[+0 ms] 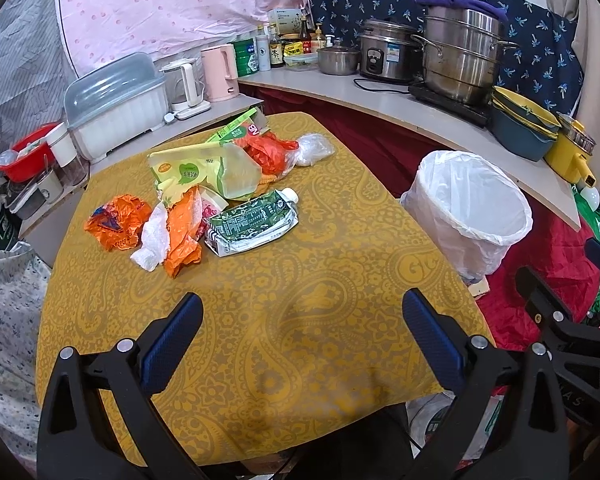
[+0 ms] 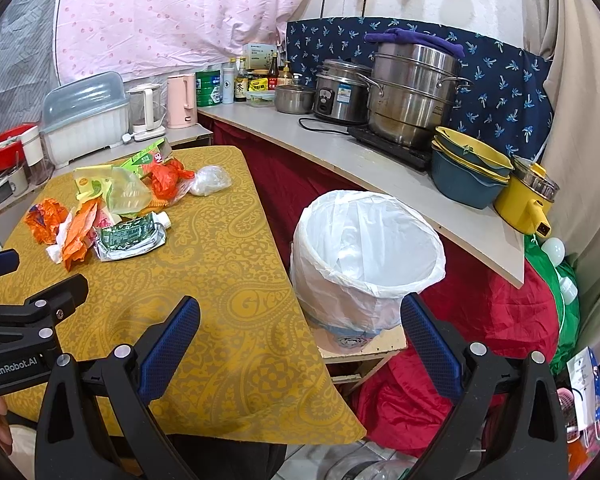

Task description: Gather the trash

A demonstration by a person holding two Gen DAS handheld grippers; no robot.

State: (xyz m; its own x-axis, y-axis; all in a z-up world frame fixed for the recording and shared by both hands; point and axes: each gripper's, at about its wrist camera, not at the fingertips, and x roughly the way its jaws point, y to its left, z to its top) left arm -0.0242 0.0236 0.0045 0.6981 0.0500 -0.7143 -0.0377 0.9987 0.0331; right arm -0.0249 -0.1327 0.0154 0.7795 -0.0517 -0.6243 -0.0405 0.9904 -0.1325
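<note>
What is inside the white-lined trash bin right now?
The trash bin shows only its white bag liner; no trash is visible inside. Its bottom is hidden by the near rim, so I cannot confirm that it is empty.

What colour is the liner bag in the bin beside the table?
White, slightly translucent liner bag; it shows best in the right wrist view.

Trash pile [image 1: 204, 200] lies on the table [image 1: 300, 300]; lined bin [image 1: 472, 216] stands right of it.
</note>
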